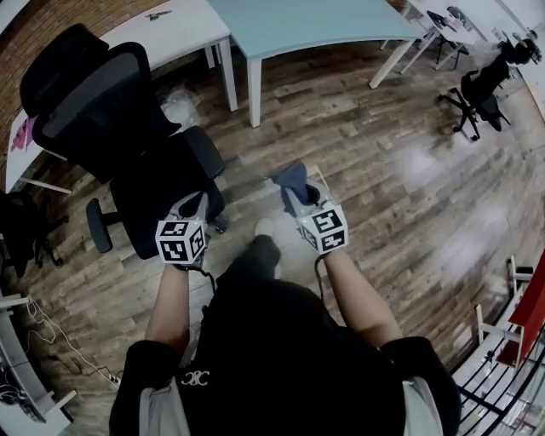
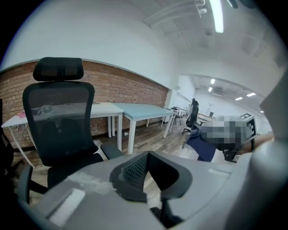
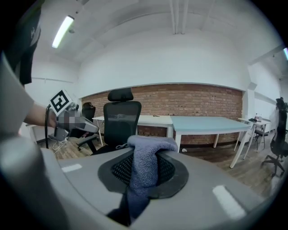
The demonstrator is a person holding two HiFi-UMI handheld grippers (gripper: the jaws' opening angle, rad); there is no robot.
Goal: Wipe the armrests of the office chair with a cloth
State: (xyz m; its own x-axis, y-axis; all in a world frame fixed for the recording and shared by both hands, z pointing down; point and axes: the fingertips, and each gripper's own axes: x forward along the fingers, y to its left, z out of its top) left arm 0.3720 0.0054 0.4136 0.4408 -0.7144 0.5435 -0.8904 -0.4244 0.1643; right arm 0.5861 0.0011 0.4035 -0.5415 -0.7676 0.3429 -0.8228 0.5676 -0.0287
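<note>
The black mesh office chair (image 1: 128, 145) stands to my left on the wood floor, with one armrest (image 1: 204, 153) on its near side and the other armrest (image 1: 96, 226) toward the lower left. My left gripper (image 1: 194, 206) hovers over the seat's front edge, shut with nothing in it; in the left gripper view the gripper (image 2: 147, 155) points at the chair (image 2: 58, 121). My right gripper (image 1: 300, 197) is right of the chair, apart from it, shut on a blue-grey cloth (image 1: 294, 179). In the right gripper view the cloth (image 3: 145, 166) drapes over the jaws.
A white desk (image 1: 170, 34) and a light blue table (image 1: 315, 21) stand behind the chair. Another black chair (image 1: 481, 89) is at the far right. Cables (image 1: 51, 341) lie on the floor at the left, and a red rack (image 1: 524, 315) stands at the right edge.
</note>
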